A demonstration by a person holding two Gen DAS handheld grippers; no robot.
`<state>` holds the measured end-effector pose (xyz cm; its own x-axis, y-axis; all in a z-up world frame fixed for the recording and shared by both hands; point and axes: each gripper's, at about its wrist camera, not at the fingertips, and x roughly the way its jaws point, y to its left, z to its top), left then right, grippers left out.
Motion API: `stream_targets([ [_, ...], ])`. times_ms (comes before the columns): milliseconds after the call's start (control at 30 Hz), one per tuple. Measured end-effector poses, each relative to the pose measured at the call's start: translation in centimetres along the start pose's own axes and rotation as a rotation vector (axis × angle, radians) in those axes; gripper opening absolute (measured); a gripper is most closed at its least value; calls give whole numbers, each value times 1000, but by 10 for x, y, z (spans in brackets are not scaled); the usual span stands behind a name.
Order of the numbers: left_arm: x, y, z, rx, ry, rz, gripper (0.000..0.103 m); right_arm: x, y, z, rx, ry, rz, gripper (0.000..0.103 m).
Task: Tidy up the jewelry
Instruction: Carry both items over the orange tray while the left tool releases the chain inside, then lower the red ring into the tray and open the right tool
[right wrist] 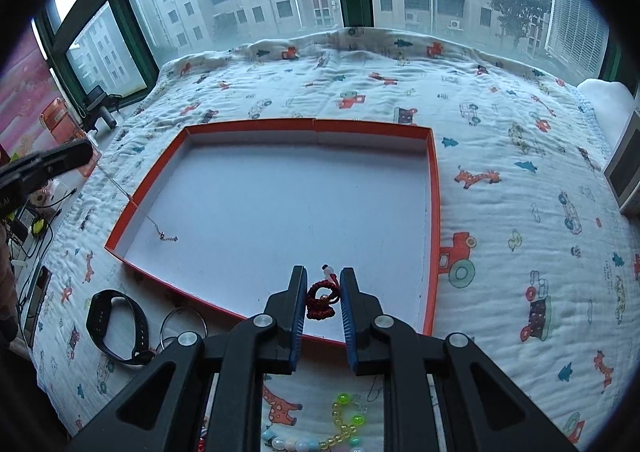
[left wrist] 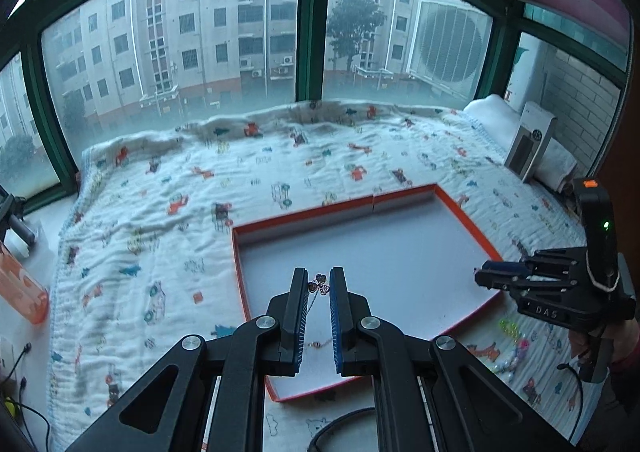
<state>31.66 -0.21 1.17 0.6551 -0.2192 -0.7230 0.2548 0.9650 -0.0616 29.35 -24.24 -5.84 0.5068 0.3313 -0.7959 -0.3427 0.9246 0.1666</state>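
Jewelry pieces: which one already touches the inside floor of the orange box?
The silver chain necklace: its lower end lies on the box floor while the left gripper holds its pendant. The red cord bracelet hangs in the right gripper.

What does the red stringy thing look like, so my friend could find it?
Find the big orange-edged tray on the cartoon blanket. At its near edge, the right claw pinches a dark red braided cord bracelet. It's the only knotted red cord, with a white bead on top, unlike the thin silver chain.
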Motion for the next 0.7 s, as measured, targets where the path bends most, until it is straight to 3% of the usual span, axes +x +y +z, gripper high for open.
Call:
stream_targets([
  [233,33,1,-27,-9,84,-10,12,7,-1,-4,9,20,3,20],
  [567,52,4,-49,-25,144,-36,16,11,-2,-6,19,27,7,20],
  [700,53,6,-54,-31,146,-32,41,11,-2,-6,21,30,10,21],
])
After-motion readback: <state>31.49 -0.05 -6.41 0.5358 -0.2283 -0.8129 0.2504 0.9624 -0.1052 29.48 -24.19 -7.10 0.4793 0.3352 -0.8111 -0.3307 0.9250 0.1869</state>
